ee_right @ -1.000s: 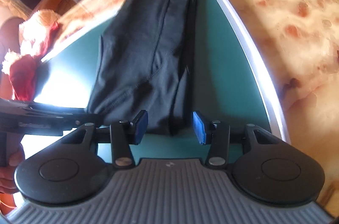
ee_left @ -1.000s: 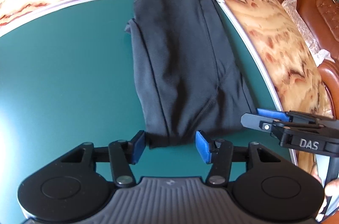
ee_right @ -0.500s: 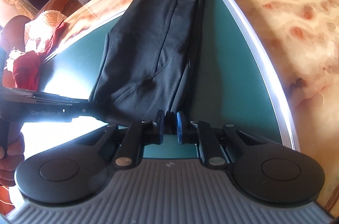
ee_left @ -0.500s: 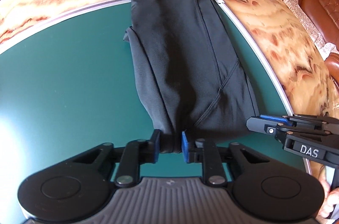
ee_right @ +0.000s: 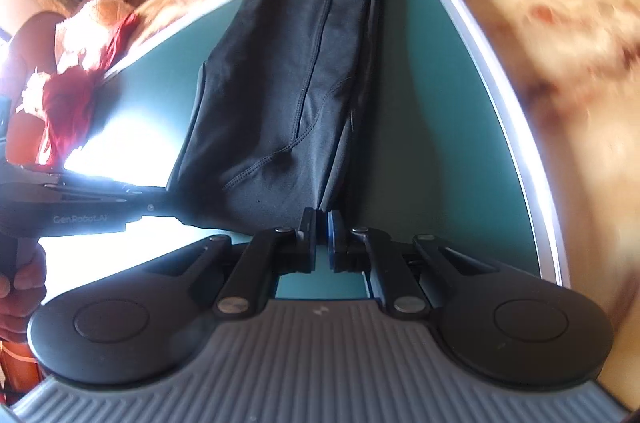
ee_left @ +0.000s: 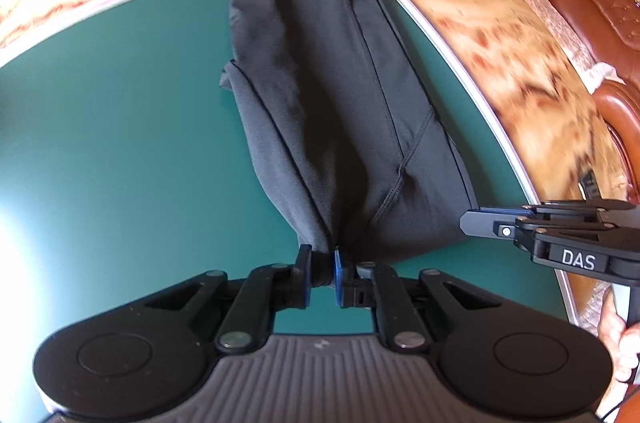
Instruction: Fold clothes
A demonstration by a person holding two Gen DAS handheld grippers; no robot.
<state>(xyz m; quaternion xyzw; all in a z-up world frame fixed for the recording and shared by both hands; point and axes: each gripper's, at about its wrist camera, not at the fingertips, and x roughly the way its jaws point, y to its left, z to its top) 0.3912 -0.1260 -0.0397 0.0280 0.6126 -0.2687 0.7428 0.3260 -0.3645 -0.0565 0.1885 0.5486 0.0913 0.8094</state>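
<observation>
From the left wrist, the black trousers [ee_left: 332, 83] lie lengthwise on the green bench [ee_left: 112, 143], folded into a long narrow strip whose far end overhangs the marbled rim [ee_left: 500, 35]. The left tongs [ee_left: 319, 273] have just been closing and now pinch the near left corner of the cloth, bunched between the blue pads, while the right tongs [ee_left: 470, 219] reach in from the side at the near right corner. From the right wrist, the right tongs [ee_right: 321, 237] are pressed together on a thin fold of that same near edge of the trousers [ee_right: 296, 63], with the left tongs [ee_right: 176, 213] coming in beside the other corner. The fabric looks soft, light and slightly stretchy (it sags and wrinkles toward each grip), so it should drape rather than hold shape; holding both near corners, as here, seems the sensible hold for carrying this end over toward the far one, though thin cloth could slip from a shallow pinch.
</observation>
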